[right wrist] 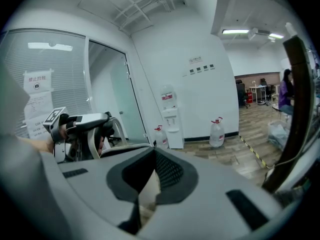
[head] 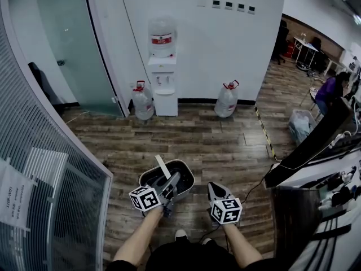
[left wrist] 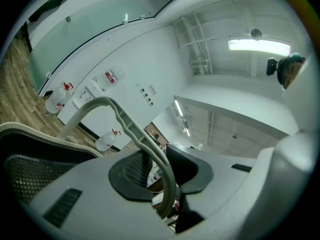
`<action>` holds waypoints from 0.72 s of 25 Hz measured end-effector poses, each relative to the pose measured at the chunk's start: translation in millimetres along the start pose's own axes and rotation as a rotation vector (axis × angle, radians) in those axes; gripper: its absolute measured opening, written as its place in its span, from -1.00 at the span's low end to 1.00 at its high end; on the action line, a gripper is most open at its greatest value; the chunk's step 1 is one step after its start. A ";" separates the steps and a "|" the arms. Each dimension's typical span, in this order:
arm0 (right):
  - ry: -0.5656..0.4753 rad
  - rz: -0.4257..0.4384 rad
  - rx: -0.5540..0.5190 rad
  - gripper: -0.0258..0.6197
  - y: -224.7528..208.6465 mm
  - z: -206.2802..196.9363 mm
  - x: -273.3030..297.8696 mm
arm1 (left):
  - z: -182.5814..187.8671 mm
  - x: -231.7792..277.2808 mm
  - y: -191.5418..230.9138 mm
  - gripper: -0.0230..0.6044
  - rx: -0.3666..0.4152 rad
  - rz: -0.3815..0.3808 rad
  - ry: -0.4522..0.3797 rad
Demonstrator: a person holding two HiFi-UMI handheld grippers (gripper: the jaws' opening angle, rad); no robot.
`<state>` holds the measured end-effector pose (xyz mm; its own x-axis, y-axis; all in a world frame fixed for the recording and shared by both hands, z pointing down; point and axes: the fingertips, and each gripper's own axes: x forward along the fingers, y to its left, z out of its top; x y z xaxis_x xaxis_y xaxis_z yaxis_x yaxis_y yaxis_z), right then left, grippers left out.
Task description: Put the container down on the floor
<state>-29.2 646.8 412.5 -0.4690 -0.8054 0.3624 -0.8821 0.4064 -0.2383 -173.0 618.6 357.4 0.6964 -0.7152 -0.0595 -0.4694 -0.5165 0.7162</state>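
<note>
Grey plastic container (head: 181, 176), dark inside, hangs by pale curved handle (left wrist: 131, 126) clamped in left gripper (head: 172, 182); wooden floor (head: 214, 145) straight below. Right gripper (head: 215, 188) beside it, jaws slightly apart, empty.

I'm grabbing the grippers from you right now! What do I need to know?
Left gripper: shut on the handle of the bucket.
Right gripper: open a crack, empty, beside the bucket.
The bucket is dark inside and sits just ahead of your feet, over the wooden floor. I can't tell whether it touches down.
Done: handle gripped.
Left: make sure the bucket rests on the floor, then let go.
</note>
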 end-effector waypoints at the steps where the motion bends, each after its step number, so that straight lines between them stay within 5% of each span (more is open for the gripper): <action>1: 0.000 -0.001 0.000 -0.89 0.3 0.0 -0.2 | 0.0 -0.2 0.0 -0.61 -0.001 0.000 0.001; 18: 0.009 -0.034 0.007 -0.89 5.4 -1.7 8.7 | 5.9 0.4 11.6 -0.62 -0.018 -0.019 0.018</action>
<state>-38.2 642.7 415.9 -0.4394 -0.8148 0.3783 -0.8971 0.3761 -0.2319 -181.4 609.5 361.6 0.7146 -0.6968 -0.0612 -0.4462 -0.5214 0.7274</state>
